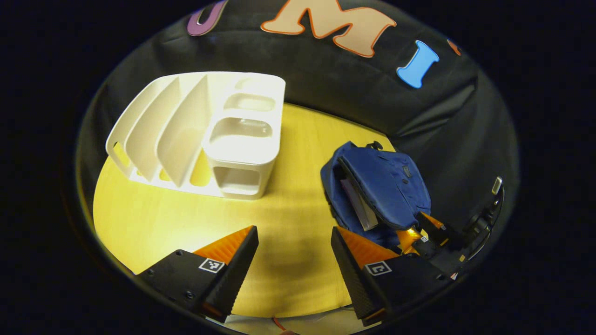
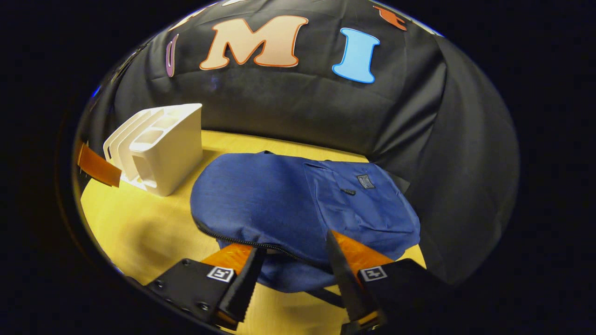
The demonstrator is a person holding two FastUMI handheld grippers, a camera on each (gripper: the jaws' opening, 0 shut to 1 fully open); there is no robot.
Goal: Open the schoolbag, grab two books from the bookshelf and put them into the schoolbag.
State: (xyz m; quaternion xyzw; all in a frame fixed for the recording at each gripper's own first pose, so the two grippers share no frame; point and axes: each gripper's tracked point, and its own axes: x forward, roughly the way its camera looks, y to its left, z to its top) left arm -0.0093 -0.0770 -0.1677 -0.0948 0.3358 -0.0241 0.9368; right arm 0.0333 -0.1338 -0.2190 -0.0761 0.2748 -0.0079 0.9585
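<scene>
your right gripper (image 2: pixel 291 267) sits at the blue schoolbag (image 2: pixel 298 204)

its fingers are spread apart at the bag's zippered edge, the flap's rim between them. the white bookshelf (image 2: pixel 156 146) stands to the left on the yellow table (image 2: pixel 139 232), near the bag.

- Blue schoolbag (image 1: pixel 386 186) lies flat on yellow worktop (image 1: pixel 186 218), unzipped, flap lifted.
- Books (image 1: pixel 361 204) inside its opening, edges showing.
- White bookshelf (image 1: pixel 205 135) upright, well apart, slots empty.
</scene>
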